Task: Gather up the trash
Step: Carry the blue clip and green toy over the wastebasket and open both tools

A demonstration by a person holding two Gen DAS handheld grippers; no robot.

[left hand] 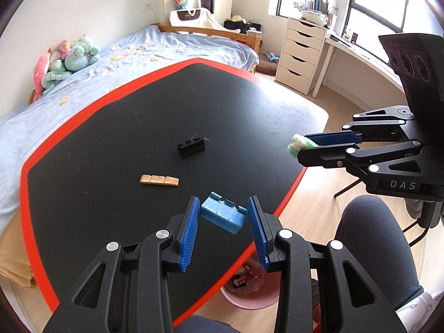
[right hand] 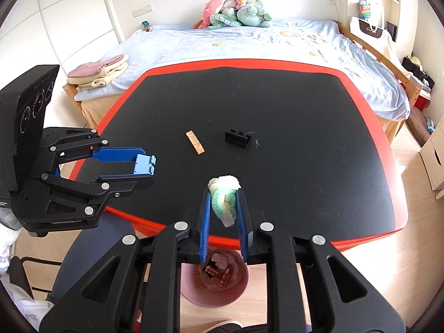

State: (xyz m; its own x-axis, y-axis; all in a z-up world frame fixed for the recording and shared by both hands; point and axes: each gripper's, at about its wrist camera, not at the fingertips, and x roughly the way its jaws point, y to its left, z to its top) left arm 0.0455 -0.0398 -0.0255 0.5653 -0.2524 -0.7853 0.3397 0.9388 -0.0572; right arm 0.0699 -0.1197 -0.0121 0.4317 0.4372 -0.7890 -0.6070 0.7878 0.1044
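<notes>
- The left tool is gripping a blue clip between its pads, holding it above the near edge of the counter; from the right wrist view the left tool is showing the clip pinched at the very tips.
- The right tool is clamping a green-and-white wad, soft and crumpled; what it is made of is hard to tell. In the left wrist view the wad is poking out past the right tool, and most of it is hidden between the fingers.
- A pink bin is sitting on the floor under the counter's near edge, partly covered by the right tool's frame. Something red and some pale scraps are lying inside; the printing is too small to read. From the left wrist view only a slice of the bin is showing.
- A tan bar and a black clip are lying on the counter, near each other but apart. A faint bluish smudge beside the black clip is too small to make out.
- A person's knee in dark cloth is filling the lower right of the left wrist view, cut off by the edge.
- A bed with plush toys is standing behind the counter.
</notes>
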